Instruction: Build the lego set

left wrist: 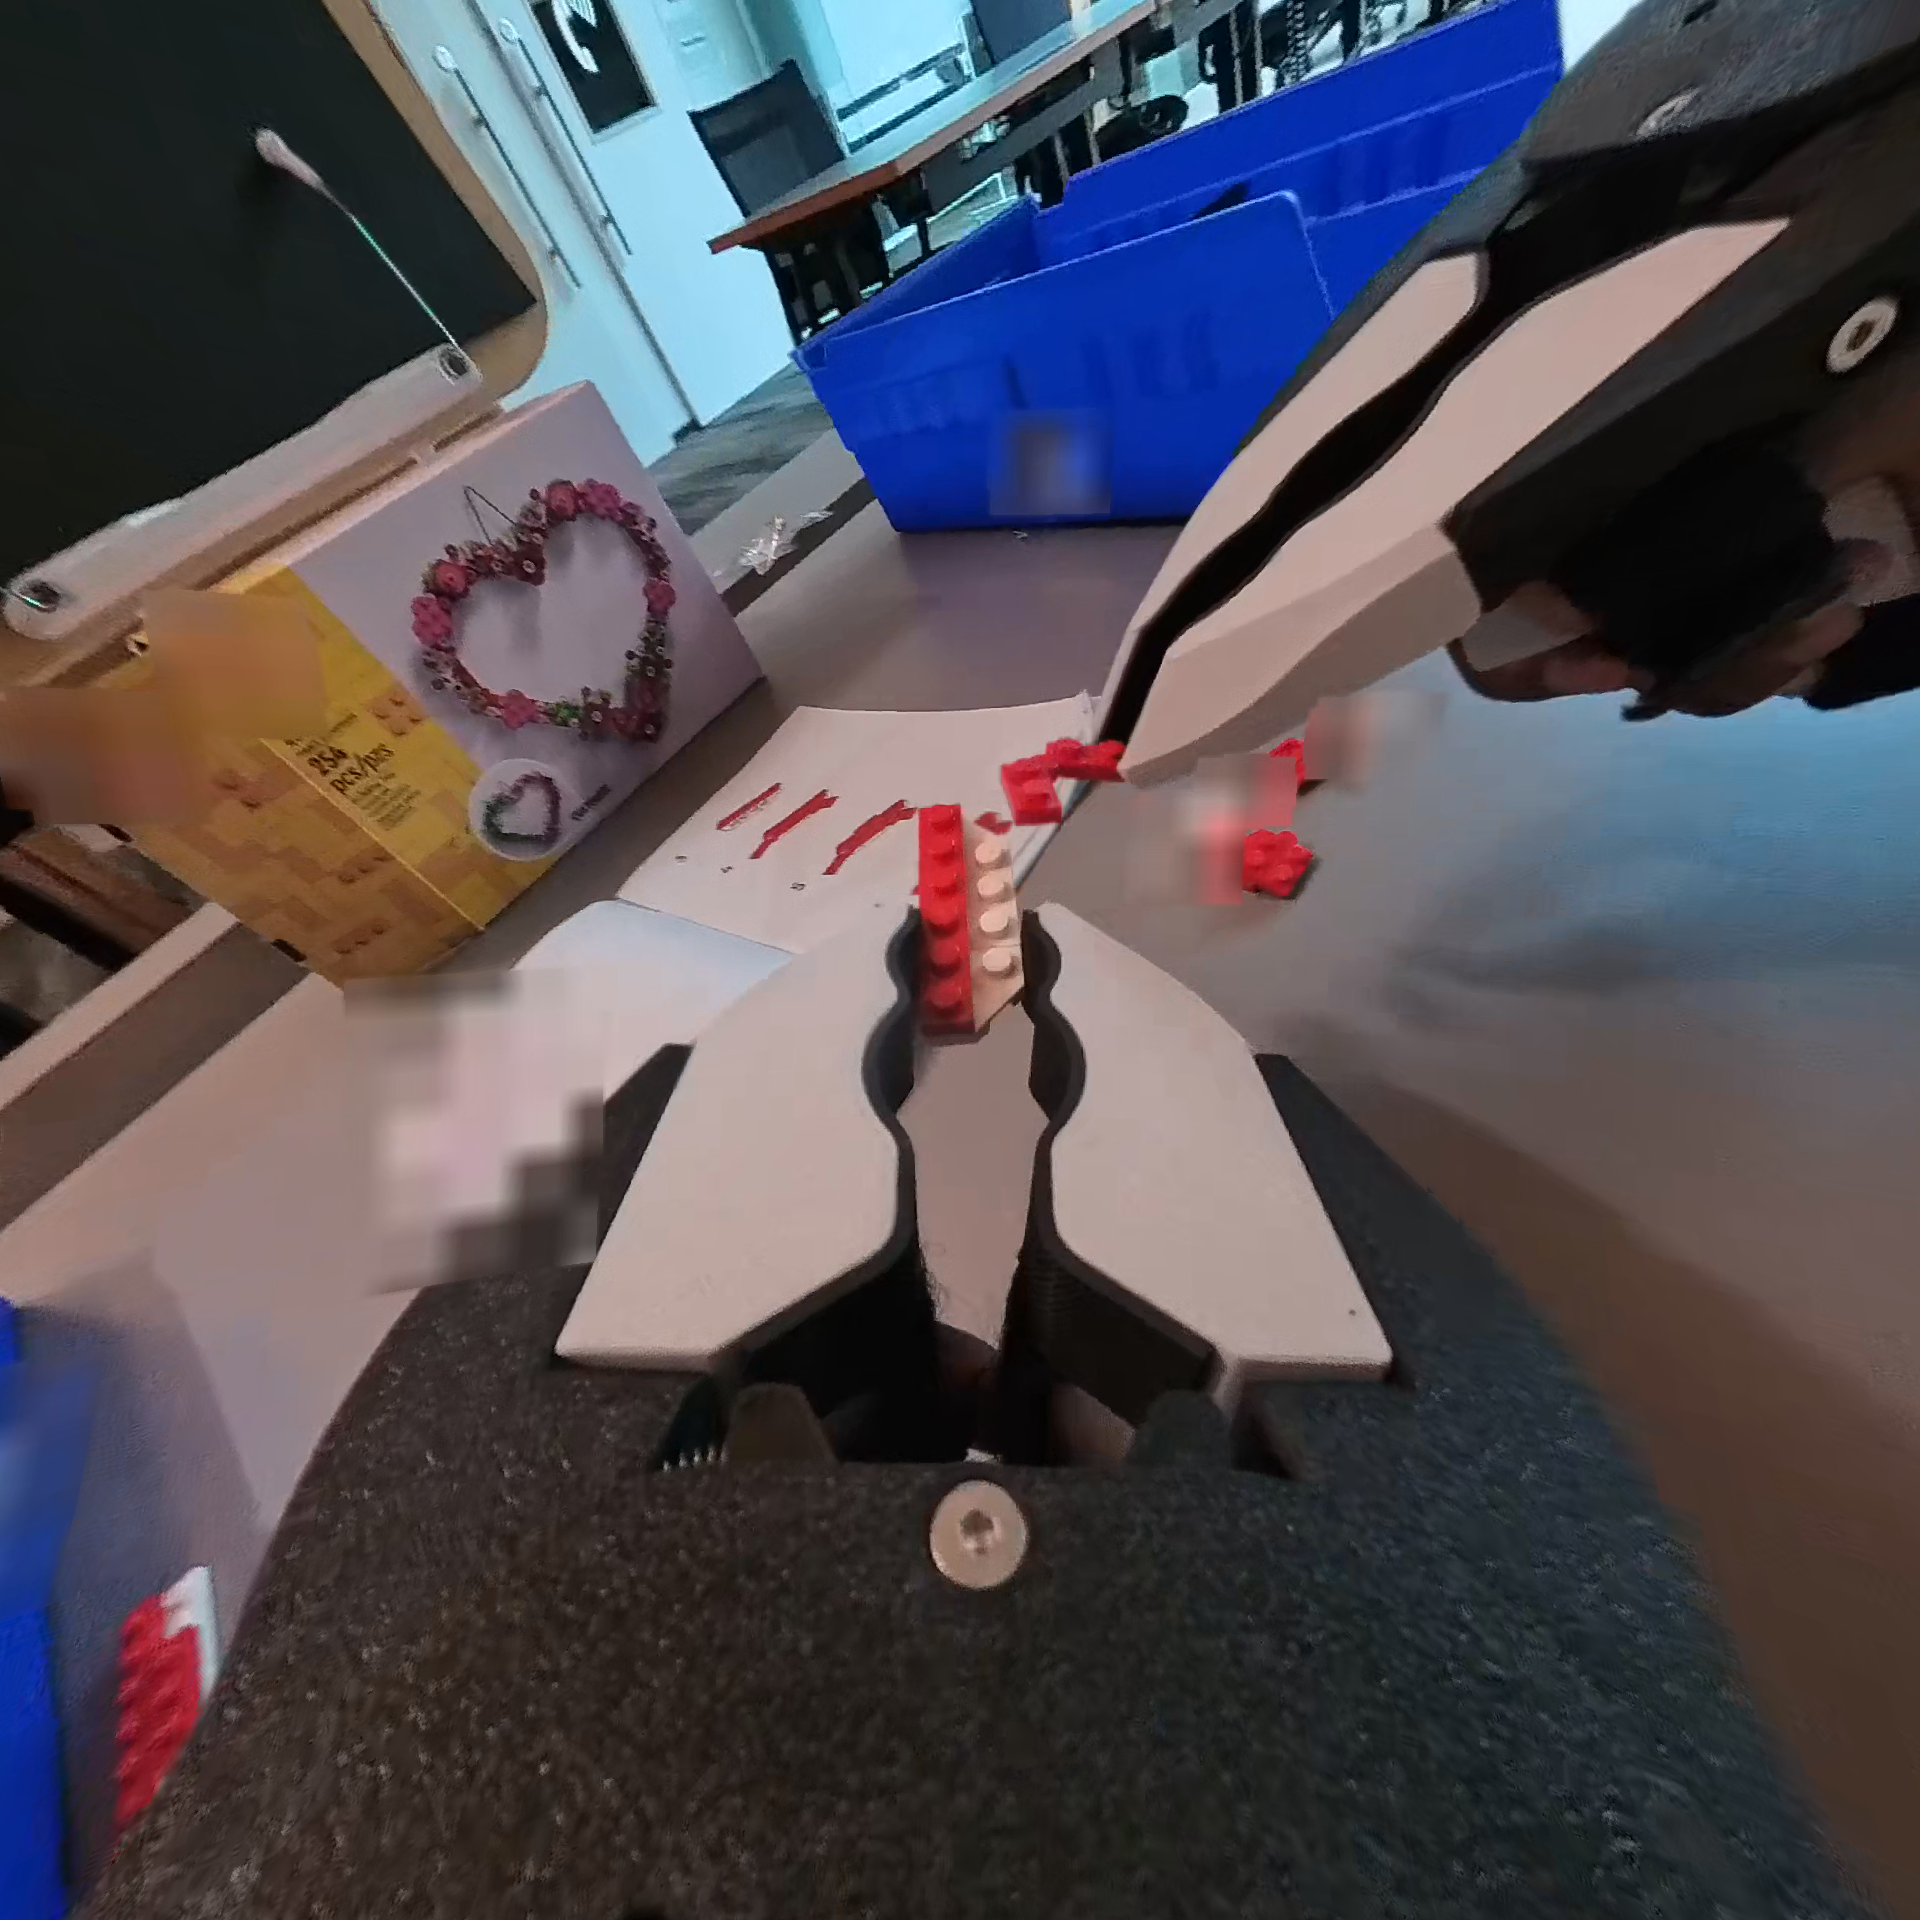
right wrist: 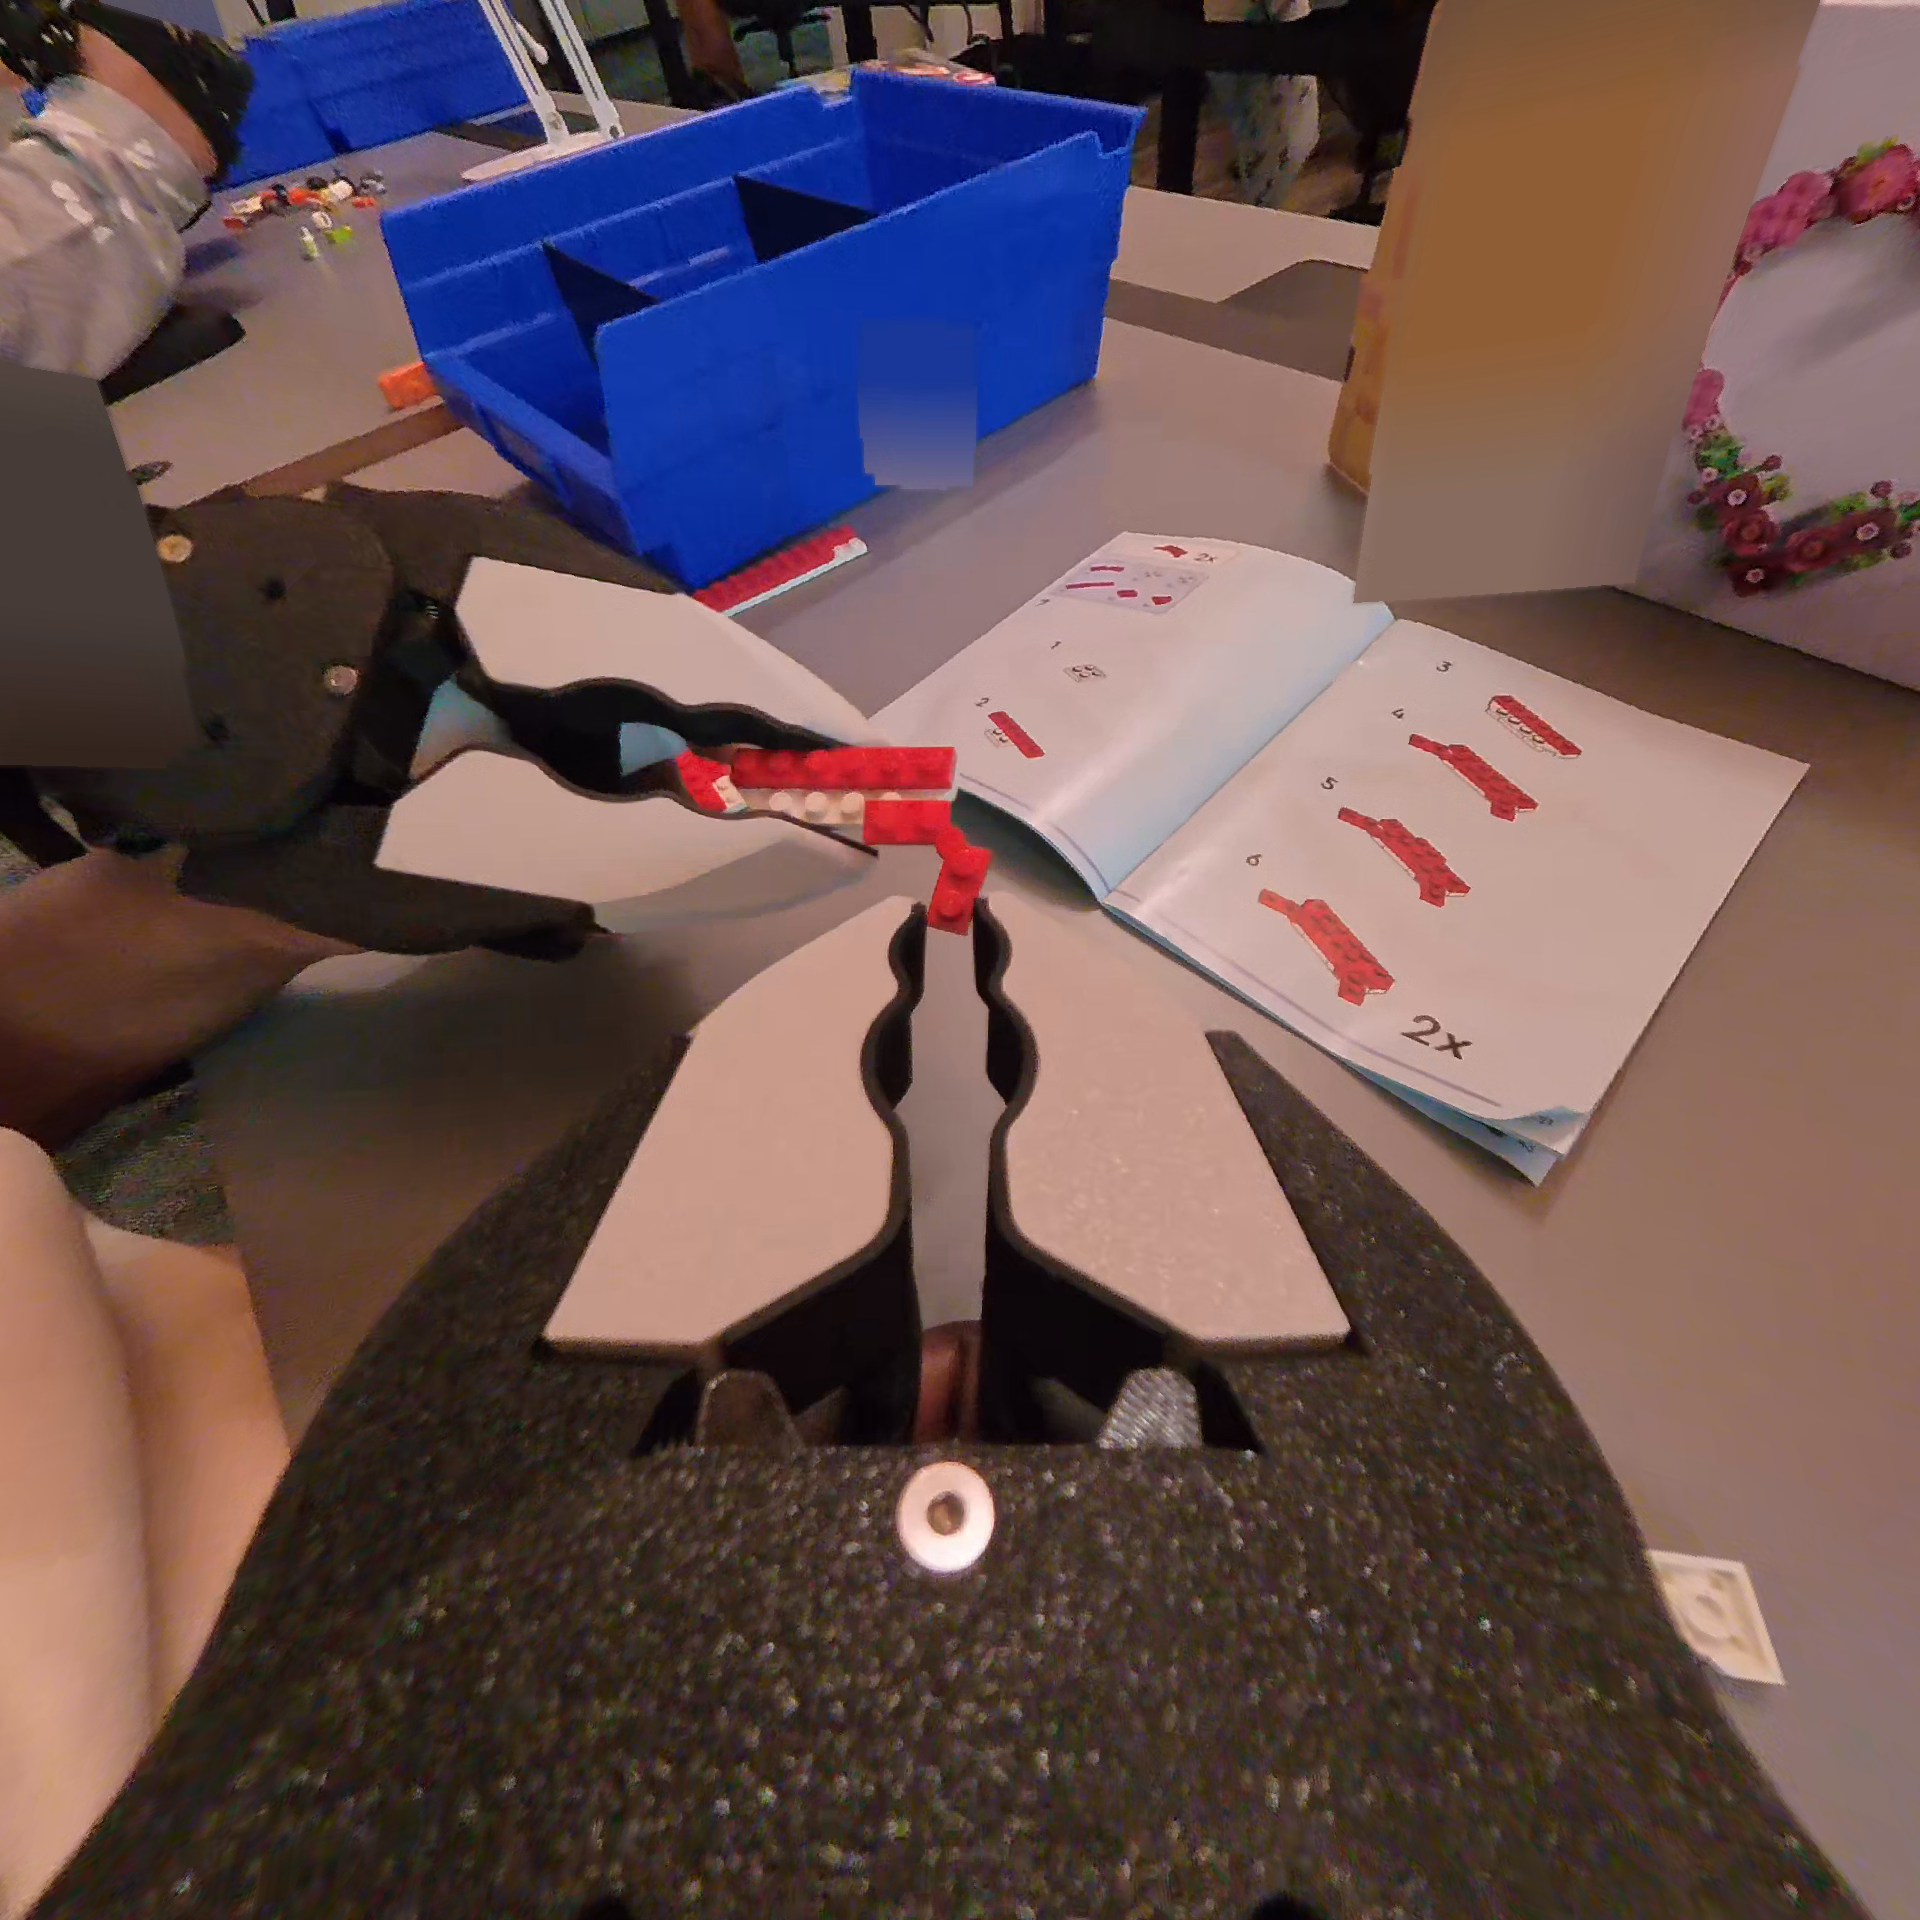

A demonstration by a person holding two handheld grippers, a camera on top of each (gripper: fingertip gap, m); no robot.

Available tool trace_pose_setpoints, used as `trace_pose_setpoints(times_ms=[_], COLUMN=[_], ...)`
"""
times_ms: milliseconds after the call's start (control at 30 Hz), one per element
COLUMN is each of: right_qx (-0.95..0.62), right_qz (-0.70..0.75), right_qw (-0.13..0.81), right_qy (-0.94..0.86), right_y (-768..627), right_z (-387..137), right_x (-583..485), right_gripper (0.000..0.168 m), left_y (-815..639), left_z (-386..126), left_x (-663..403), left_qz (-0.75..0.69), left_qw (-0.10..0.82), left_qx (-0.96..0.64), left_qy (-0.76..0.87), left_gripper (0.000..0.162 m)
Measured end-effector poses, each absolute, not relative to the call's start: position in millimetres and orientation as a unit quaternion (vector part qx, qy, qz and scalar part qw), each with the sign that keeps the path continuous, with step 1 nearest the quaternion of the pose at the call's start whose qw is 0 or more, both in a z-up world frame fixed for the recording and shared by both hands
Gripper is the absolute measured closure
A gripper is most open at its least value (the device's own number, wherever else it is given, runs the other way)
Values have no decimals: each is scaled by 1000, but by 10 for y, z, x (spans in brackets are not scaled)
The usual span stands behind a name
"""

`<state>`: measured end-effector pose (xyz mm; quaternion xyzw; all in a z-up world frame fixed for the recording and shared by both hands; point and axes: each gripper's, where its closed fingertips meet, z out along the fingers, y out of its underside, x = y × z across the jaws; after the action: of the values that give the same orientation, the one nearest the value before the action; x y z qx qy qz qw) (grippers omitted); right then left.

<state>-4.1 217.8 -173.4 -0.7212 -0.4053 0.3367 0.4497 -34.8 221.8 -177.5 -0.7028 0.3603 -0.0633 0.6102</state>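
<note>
Red-and-white lego assembly clamped in left tool, small red plate pinched in right tool.

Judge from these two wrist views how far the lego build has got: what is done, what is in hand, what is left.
Done: a red strip is already joined beside a white plate; this small assembly is gripped by the left gripper. In hand: the right gripper holds a red angled piece at the assembly's end. Left: the open instruction booklet pictures later stages, and a loose red piece lies on the table.
</note>
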Motion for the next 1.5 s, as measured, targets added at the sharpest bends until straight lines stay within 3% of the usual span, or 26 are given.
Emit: trace_pose_setpoints(times_ms=[1500], right_qx=[-721], right_qz=[305], right_qw=[458], right_qy=[-421], right_y=[2169], right_z=[-1778], right_x=[-119], right_gripper=[160], left_y=[2210], left_z=[-1814], left_x=[-341], left_qz=[-50], left_qw=[604], left_qx=[-703], left_qy=[372], left_gripper=[144])
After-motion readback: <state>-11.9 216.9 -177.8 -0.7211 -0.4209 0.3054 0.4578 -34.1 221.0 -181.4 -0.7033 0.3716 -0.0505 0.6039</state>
